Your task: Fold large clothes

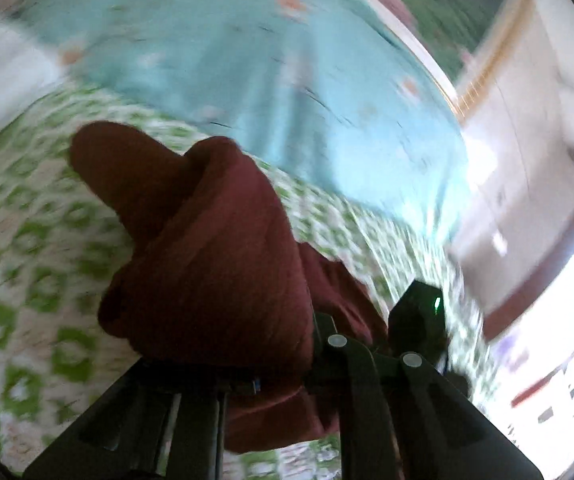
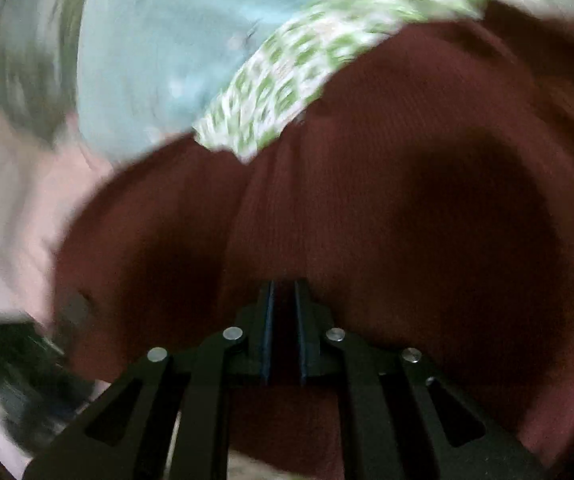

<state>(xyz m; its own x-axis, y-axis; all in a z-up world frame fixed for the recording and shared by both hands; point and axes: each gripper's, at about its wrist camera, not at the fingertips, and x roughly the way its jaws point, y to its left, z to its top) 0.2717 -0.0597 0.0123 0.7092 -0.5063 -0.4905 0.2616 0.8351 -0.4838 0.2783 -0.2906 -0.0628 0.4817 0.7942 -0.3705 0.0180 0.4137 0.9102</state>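
Clearly both claws have hold of the maroon garment [image 2: 367,200]. From the right wrist, the right gripper [image 2: 285,320] has its jaws pressed nearly together, pinching a ridge of the ribbed cloth, which fills the near and right of that view. From the left wrist, the left gripper [image 1: 315,344] is draped by a bunched fold of the same garment [image 1: 207,240]; its jaws are drawn close on the cloth, though the fingertips are hidden. Beneath lies a green-and-white patterned sheet [image 1: 27,240], with a pale blue flowered cover [image 1: 247,60] farther off. No containers show; both views are blurred.
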